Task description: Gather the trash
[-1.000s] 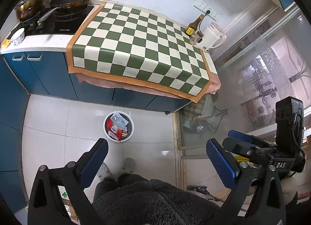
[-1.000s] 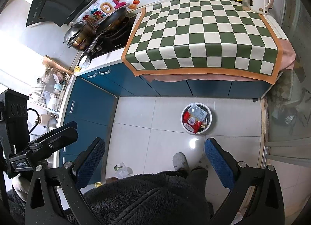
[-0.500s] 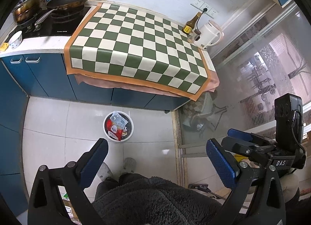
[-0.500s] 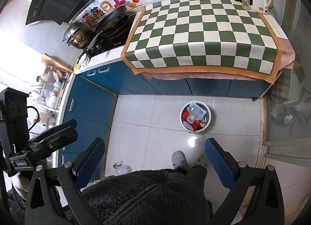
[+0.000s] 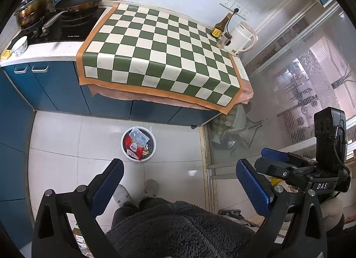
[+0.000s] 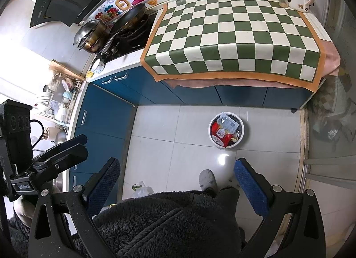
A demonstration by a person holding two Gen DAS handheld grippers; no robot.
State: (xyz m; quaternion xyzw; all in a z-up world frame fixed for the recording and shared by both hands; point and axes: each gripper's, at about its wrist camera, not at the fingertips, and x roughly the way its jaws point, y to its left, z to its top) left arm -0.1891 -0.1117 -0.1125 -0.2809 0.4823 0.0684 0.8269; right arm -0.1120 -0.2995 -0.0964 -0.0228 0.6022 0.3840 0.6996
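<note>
A white round trash bin (image 5: 138, 143) stands on the tiled floor in front of the blue cabinets, holding red and clear wrappers; it also shows in the right wrist view (image 6: 226, 129). My left gripper (image 5: 179, 182) is open and empty, held high above the floor. My right gripper (image 6: 176, 179) is open and empty, also high up. The checkered green-and-white mat (image 5: 160, 57) on the counter is bare. A small crumpled white piece (image 6: 142, 189) lies on the floor by the cabinet.
A white kettle (image 5: 241, 39), a brown bottle (image 5: 221, 27) and a small jar stand at the mat's far right. Pans (image 5: 77, 2) sit on the stove at left. A glass sliding door (image 5: 289, 102) bounds the right. My dark fleece sleeve fills the bottom.
Both views shifted slightly; the counter and bin drifted a little in frame. Both grippers stayed open and empty.
</note>
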